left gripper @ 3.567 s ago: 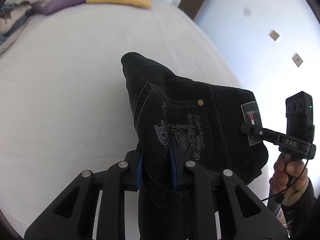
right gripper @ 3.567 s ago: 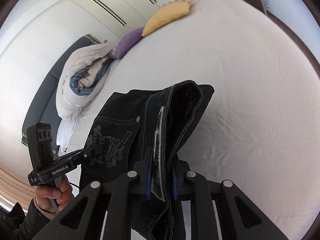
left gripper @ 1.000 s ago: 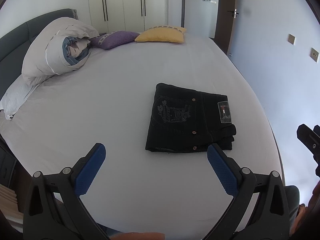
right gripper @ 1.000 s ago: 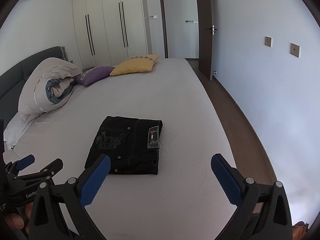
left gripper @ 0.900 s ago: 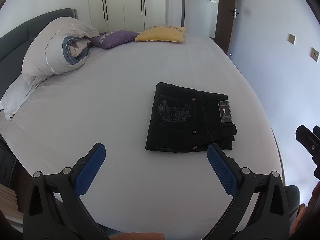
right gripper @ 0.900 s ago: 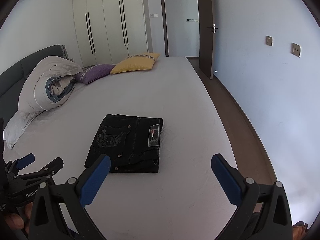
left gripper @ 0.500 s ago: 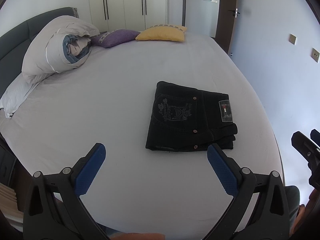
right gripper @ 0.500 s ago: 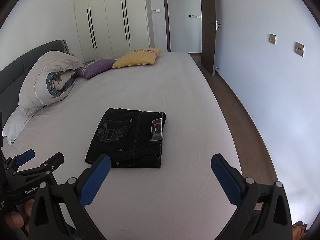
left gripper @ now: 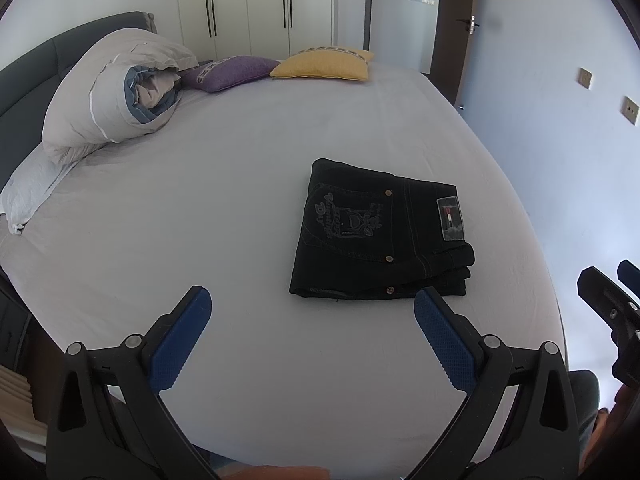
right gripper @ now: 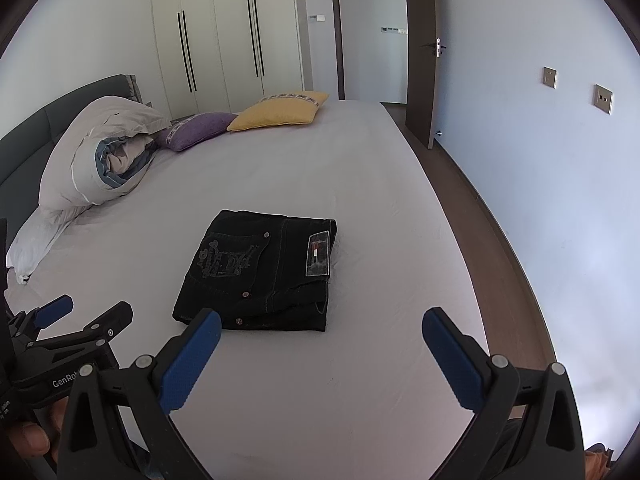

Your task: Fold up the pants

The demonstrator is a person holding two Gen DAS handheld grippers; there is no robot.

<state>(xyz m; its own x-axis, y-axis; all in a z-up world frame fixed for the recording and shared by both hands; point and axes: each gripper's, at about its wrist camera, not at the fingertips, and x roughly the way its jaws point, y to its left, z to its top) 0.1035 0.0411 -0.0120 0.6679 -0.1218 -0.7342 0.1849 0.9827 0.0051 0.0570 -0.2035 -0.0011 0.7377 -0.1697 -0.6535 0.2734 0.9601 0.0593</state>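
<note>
The black denim pants [left gripper: 380, 236], folded into a compact rectangle, lie flat on the pale grey bed sheet [left gripper: 240, 184] toward the bed's right side, with an embroidered back pocket and a small grey brand patch facing up. The stacked layers show along the near edge.

The left tool [left gripper: 312, 320] hangs above the near part of the bed with its blue-padded fingers [left gripper: 180, 340] spread wide, holding nothing and well clear of the pants. The right tool [right gripper: 320, 344] is likewise spread wide and empty, short of the folded stack.

At the head of the bed a rolled grey-and-blue duvet [right gripper: 100, 156] sits on a white pillow [right gripper: 36, 240], just beside a purple cushion [right gripper: 196, 126] and a yellow cushion [right gripper: 280, 110]. Behind them stand white wardrobe doors [right gripper: 224, 36].
</note>
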